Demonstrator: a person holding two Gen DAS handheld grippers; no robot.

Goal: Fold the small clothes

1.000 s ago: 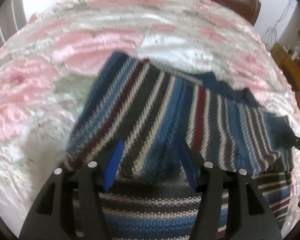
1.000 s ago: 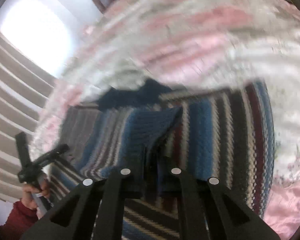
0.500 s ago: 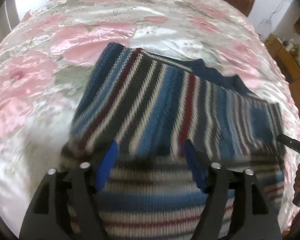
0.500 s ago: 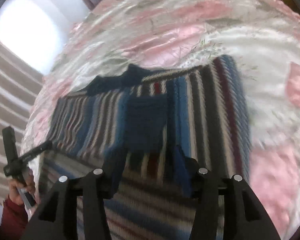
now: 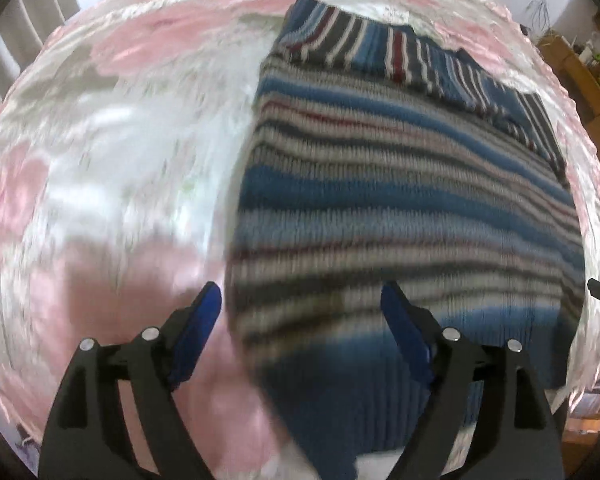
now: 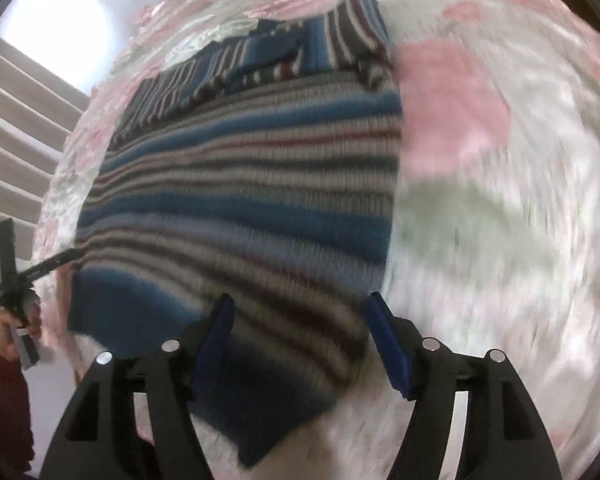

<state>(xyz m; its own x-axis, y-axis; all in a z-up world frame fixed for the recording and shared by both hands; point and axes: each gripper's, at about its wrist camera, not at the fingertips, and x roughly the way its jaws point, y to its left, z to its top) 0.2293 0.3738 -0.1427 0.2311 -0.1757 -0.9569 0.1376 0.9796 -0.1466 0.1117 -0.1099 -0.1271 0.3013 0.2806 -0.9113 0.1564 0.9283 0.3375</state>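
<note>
Both claws are spread and hold nothing: the left claw (image 5: 300,316) and right claw (image 6: 300,320) hover over the near hem of the sweater (image 5: 400,200). It lies on the bed (image 5: 100,140), its sleeves folded across the top. The body likely needs one more fold.

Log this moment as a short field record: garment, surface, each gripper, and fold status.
garment: striped knit sweater, blue, grey, white and dark red bands
surface: pink and white floral bedspread
fold status: top part already folded down across the body; the solid blue hem lies nearest the grippers
left gripper: open, holding nothing, over the sweater's near left corner
right gripper: open, holding nothing, over the near right corner
image quality: motion blur in both views
</note>
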